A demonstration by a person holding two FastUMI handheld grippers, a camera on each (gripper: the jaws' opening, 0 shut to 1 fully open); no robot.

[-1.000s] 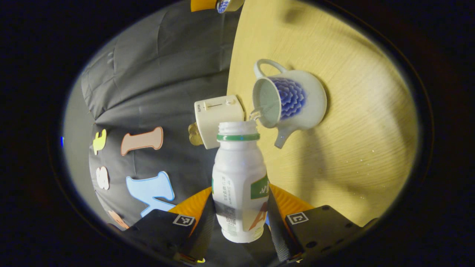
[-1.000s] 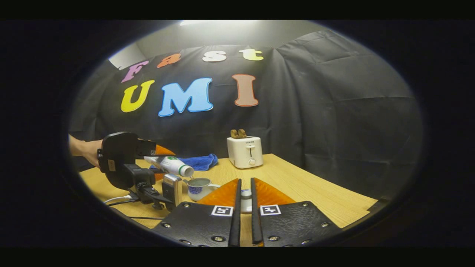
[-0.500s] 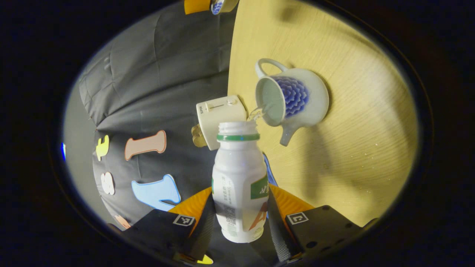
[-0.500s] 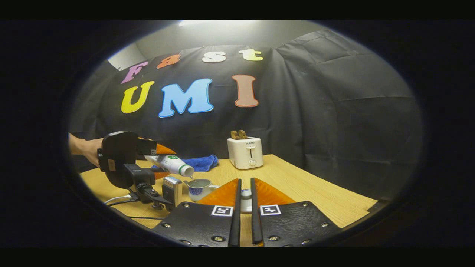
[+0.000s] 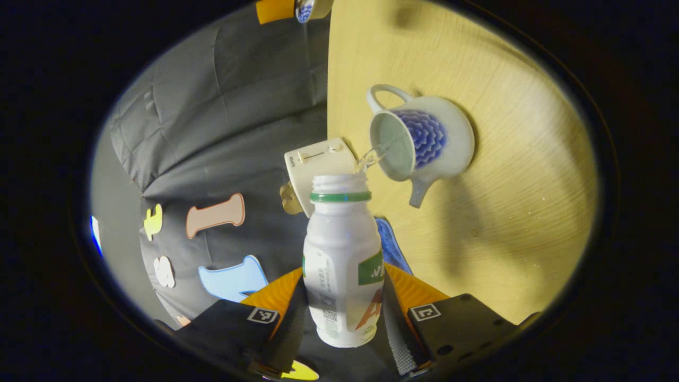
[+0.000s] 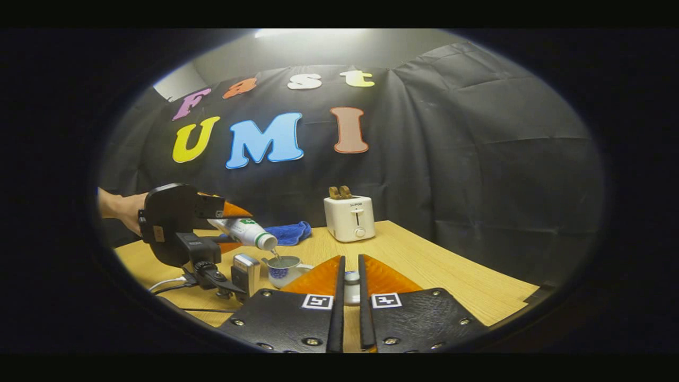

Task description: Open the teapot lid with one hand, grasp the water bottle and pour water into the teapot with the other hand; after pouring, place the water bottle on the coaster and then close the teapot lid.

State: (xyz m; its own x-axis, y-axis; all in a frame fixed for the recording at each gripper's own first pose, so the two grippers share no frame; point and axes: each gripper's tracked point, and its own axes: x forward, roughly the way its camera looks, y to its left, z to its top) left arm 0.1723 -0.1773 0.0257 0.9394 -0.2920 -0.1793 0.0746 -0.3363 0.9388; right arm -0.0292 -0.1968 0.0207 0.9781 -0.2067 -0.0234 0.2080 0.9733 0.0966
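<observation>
My left gripper (image 5: 344,276) is shut on a white water bottle (image 5: 342,254) with a green neck ring and no cap. The bottle is tipped over, and a thin stream of water (image 5: 371,157) runs from its mouth into the open white teapot (image 5: 424,140) with a blue pattern, which stands on the wooden table (image 5: 504,212). In the right gripper view the same bottle (image 6: 246,232) slants down over the teapot (image 6: 284,267). My right gripper (image 6: 350,260) is held off to the teapot's right, shut on the small teapot lid (image 6: 350,280).
A white toaster (image 6: 350,217) with bread in its slots stands at the table's back edge. A blue cloth (image 6: 289,232) lies to its left. A hand (image 6: 119,209) holds the left gripper, and cables (image 6: 167,286) trail over the table's near left.
The left gripper has lifted a little and tipped the bottle slightly more, and water keeps flowing into the teapot. The right gripper has stayed put with the lid.
</observation>
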